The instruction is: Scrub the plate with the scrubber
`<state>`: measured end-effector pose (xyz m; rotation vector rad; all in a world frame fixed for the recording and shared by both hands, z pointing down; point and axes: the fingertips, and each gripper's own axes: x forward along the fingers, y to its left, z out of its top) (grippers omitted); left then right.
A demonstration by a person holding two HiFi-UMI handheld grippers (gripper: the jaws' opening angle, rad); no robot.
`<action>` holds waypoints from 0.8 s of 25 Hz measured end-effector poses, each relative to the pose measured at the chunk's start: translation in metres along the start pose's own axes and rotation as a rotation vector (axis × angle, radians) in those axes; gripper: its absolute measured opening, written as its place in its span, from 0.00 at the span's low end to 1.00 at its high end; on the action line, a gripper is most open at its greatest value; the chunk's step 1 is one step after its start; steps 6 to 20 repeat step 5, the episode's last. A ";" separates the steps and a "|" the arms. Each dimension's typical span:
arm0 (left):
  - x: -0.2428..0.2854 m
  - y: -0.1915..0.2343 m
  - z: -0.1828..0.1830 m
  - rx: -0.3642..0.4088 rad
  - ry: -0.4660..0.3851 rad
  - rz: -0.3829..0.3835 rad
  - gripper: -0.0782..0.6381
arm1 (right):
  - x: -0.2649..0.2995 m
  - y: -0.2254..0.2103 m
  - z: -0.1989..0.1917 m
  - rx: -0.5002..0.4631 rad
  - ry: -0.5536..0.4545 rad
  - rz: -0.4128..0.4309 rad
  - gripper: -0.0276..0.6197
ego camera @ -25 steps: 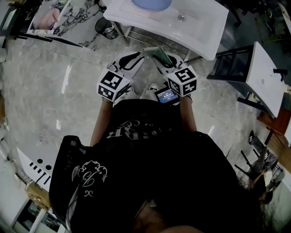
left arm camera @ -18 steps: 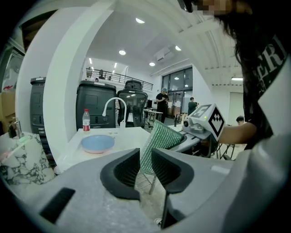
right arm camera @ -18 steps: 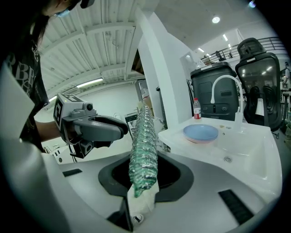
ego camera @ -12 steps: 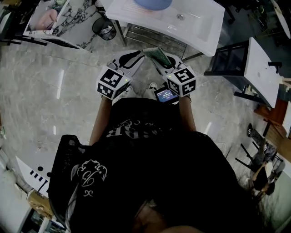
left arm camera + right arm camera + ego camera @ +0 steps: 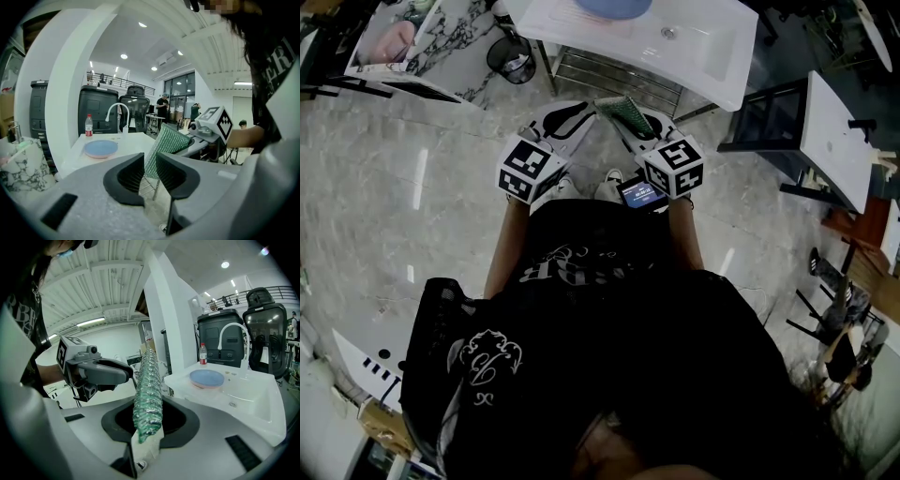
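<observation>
The green scrubber (image 5: 147,390) is clamped upright in the right gripper (image 5: 147,425) – the blue plate (image 5: 207,378) lies apart from it on the white sink counter (image 5: 255,401). The left gripper (image 5: 150,174) holds nothing, jaws slightly parted, short of the counter's edge – marble floor (image 5: 403,187) below, a bin (image 5: 508,58) nearby

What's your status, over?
Left claw slightly open, empty. Right claw shut on scrubber. Plate on sink counter ahead, not yet touched. Nothing seen in the way.
</observation>
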<state>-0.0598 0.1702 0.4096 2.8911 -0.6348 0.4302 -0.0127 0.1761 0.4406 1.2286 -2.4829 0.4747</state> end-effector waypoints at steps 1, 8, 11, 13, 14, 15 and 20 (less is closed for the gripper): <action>-0.001 0.000 0.000 0.000 0.000 -0.002 0.23 | 0.000 0.000 0.000 0.000 0.000 -0.003 0.18; -0.001 -0.001 -0.002 0.003 0.004 -0.007 0.23 | -0.001 0.000 -0.001 0.003 -0.001 -0.011 0.18; -0.001 -0.001 -0.002 0.003 0.004 -0.007 0.23 | -0.001 0.000 -0.001 0.003 -0.001 -0.011 0.18; -0.001 -0.001 -0.002 0.003 0.004 -0.007 0.23 | -0.001 0.000 -0.001 0.003 -0.001 -0.011 0.18; -0.001 -0.001 -0.002 0.003 0.004 -0.007 0.23 | -0.001 0.000 -0.001 0.003 -0.001 -0.011 0.18; -0.001 -0.001 -0.002 0.003 0.004 -0.007 0.23 | -0.001 0.000 -0.001 0.003 -0.001 -0.011 0.18; -0.001 -0.001 -0.002 0.003 0.004 -0.007 0.23 | -0.001 0.000 -0.001 0.003 -0.001 -0.011 0.18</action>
